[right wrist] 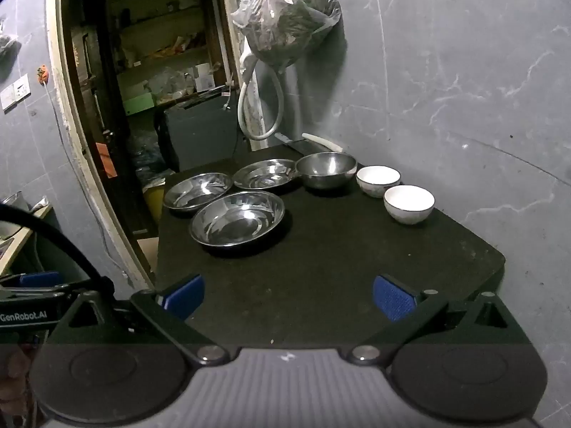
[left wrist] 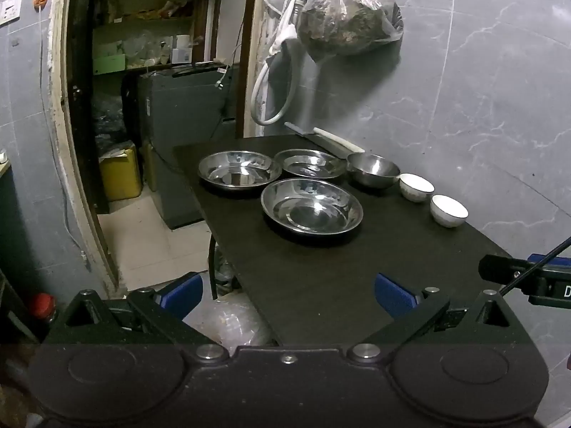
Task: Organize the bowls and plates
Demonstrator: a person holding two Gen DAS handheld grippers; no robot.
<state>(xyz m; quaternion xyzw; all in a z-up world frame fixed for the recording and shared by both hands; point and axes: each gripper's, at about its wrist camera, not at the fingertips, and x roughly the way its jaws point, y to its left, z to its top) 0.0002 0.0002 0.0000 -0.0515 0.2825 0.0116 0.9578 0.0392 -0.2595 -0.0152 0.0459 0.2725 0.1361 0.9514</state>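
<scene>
Three steel plates lie on the black table (left wrist: 321, 285): a near plate (left wrist: 311, 207) (right wrist: 237, 218), a far left plate (left wrist: 238, 170) (right wrist: 198, 190) and a far middle plate (left wrist: 309, 163) (right wrist: 264, 173). Right of them stands a steel bowl (left wrist: 373, 169) (right wrist: 326, 169), then two white bowls by the wall, the farther (left wrist: 416, 186) (right wrist: 378, 179) and the nearer (left wrist: 448, 210) (right wrist: 409, 203). My left gripper (left wrist: 288, 296) is open over the table's near left edge, nothing between its blue pads. My right gripper (right wrist: 288, 297) is open too, over the near table, well short of the dishes.
A grey marbled wall (left wrist: 481, 107) runs along the table's right side. A filled plastic bag (left wrist: 349, 18) and a white hose (left wrist: 274, 85) hang above the far end. A knife (left wrist: 332, 139) lies at the back edge. An open doorway (left wrist: 142, 107) with shelves lies to the left.
</scene>
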